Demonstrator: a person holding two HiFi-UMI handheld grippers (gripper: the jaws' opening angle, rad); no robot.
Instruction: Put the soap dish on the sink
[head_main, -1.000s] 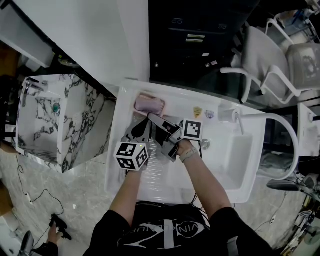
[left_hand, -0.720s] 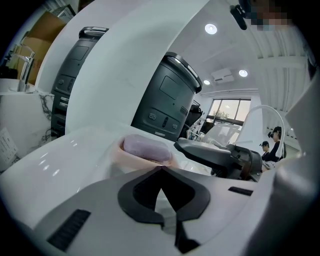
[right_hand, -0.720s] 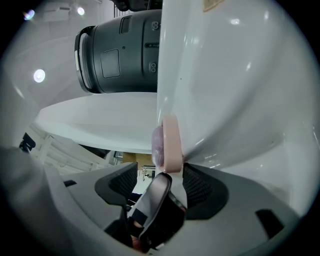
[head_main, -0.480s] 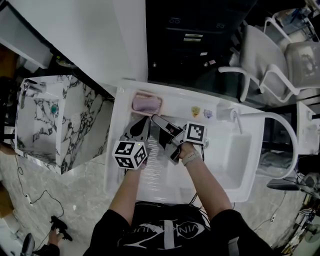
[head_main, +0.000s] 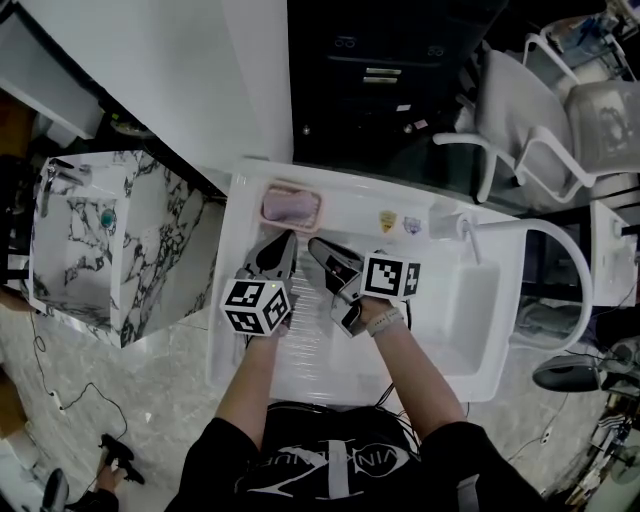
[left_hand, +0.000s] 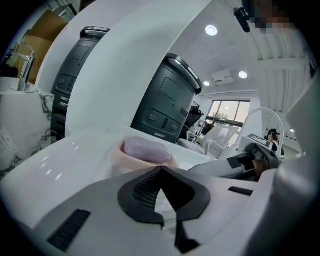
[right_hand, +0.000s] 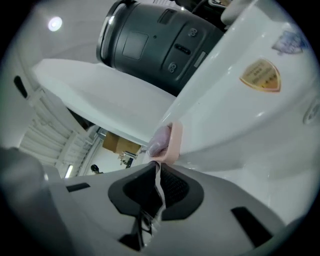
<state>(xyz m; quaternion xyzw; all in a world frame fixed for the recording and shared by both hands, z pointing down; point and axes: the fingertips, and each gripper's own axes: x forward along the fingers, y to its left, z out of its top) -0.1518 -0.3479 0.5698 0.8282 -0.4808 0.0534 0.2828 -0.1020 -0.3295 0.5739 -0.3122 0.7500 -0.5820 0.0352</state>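
A pink soap dish (head_main: 293, 207) holding a purple soap bar (left_hand: 145, 150) rests on the back ledge of the white sink (head_main: 225, 300). My left gripper (head_main: 282, 242) sits just in front of the dish, its tips meeting with nothing between them (left_hand: 161, 169). My right gripper (head_main: 316, 245) is beside it, a little right of the dish and apart from it. Its jaws are closing and stand together, empty (right_hand: 156, 165). In the right gripper view the dish (right_hand: 175, 142) shows just past the tips.
A curved white faucet (head_main: 565, 255) arches over the basin on the right. Two stickers (head_main: 390, 222) sit on the back ledge. A marble counter (head_main: 110, 240) stands to the left, a dark grey machine (right_hand: 150, 45) behind the sink, white chairs (head_main: 560, 130) at the far right.
My right gripper has drawn back a little from the dish, to the right, and rolled. The dish stays on the ledge. The left gripper has kept still.
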